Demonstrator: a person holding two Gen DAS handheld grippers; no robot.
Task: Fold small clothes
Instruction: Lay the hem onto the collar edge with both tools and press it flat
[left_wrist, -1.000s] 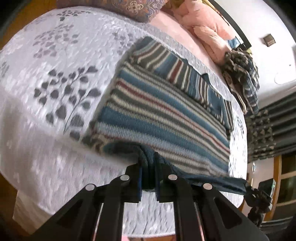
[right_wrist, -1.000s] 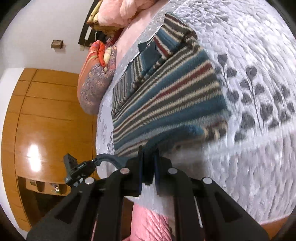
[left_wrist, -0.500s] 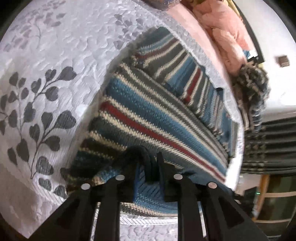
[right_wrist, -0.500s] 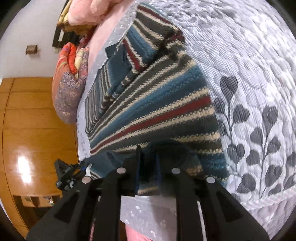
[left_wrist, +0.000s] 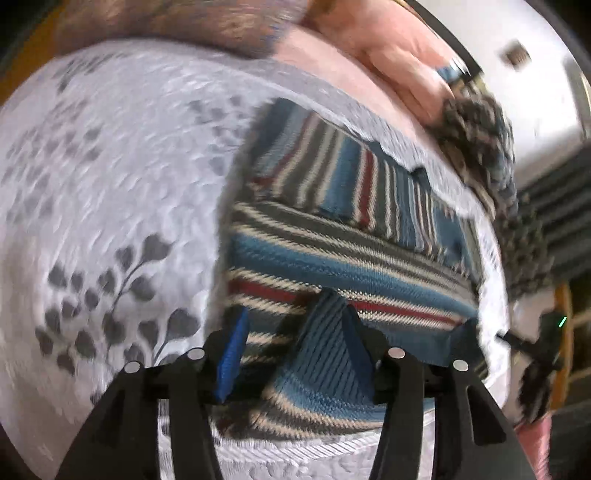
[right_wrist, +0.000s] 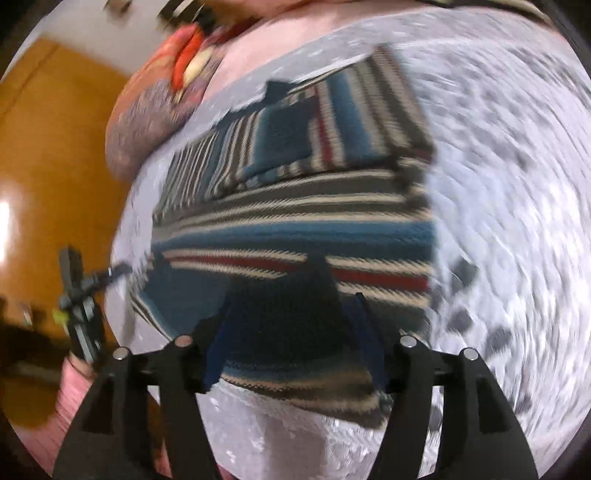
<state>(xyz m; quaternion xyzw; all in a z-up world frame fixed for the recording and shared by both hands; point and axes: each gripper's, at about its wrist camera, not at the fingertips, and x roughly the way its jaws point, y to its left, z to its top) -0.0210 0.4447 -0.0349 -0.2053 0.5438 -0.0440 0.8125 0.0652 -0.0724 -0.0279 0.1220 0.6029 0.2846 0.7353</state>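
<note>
A striped knit sweater (left_wrist: 332, 254) in blue, grey, cream and red lies on the white leaf-print bedspread (left_wrist: 110, 184), its near hem folded up over the body. My left gripper (left_wrist: 295, 350) is open, and the folded hem corner lies loose between its blue pads (left_wrist: 231, 350). In the right wrist view the same sweater (right_wrist: 295, 221) fills the middle. My right gripper (right_wrist: 293, 339) is open too, with the dark blue fold (right_wrist: 280, 321) resting between its fingers. Both views are blurred by motion.
Pink bedding (left_wrist: 369, 44) and a patterned pillow (right_wrist: 147, 122) lie at the head of the bed. A dark patterned garment (left_wrist: 480, 147) sits past the sweater. Wooden wardrobe (right_wrist: 44, 166) on one side, dark curtains (left_wrist: 554, 221) on the other. The bed edge is close below.
Both grippers carried the sweater's near hem up over its body, then opened and let it go. The hem now rests folded on the sweater.
</note>
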